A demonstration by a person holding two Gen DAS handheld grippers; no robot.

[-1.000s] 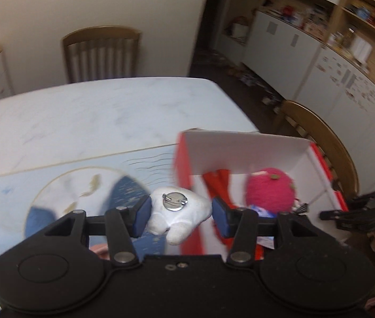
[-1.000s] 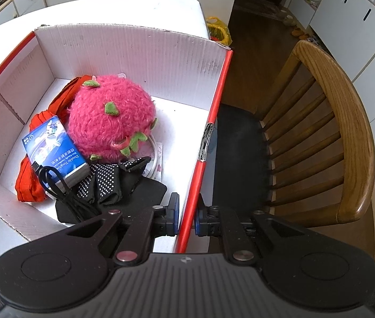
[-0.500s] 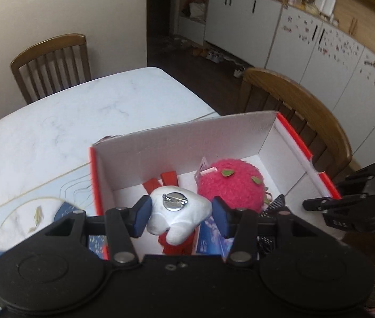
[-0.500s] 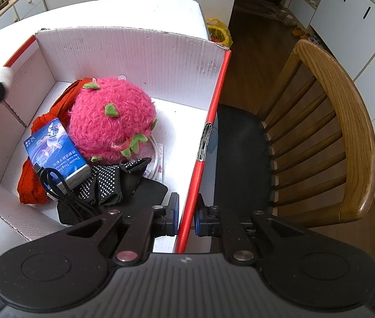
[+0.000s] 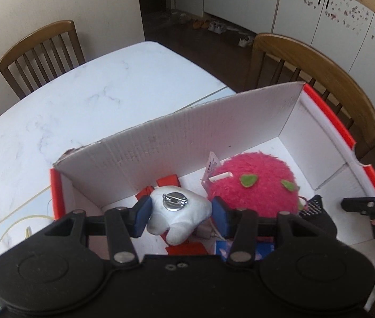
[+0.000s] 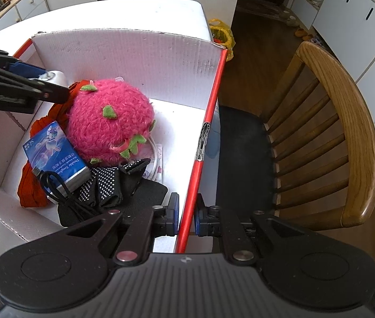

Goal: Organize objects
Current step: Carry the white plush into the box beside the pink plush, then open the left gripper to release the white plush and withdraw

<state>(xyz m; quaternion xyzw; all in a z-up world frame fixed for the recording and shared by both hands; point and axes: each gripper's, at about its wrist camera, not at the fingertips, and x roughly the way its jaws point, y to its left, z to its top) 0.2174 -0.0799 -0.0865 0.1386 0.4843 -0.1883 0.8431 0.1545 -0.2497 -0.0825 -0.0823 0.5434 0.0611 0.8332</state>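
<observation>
My left gripper (image 5: 181, 212) is shut on a small white plush badge (image 5: 178, 216) with a metal pin on its back, held above the inside of the white cardboard box (image 5: 187, 132) with red rims. It also shows in the right wrist view (image 6: 23, 90) at the box's left side. My right gripper (image 6: 186, 216) is shut on the box's red right wall (image 6: 203, 143). Inside lie a pink fuzzy strawberry plush (image 6: 110, 122), a blue packet (image 6: 55, 153), red cloth (image 6: 32, 190), black dotted gloves (image 6: 113, 182) and a black cable (image 6: 55, 188).
The box stands on a white marble table (image 5: 81, 100) near its right edge. A wooden chair (image 6: 328, 137) with a dark seat stands right of the box. Another chair (image 5: 41, 53) is at the table's far side. White cabinets (image 5: 320, 18) line the back.
My left gripper has carried the white plush badge rightward from over the table mat to above the box interior. The right gripper has kept its hold on the box wall.
</observation>
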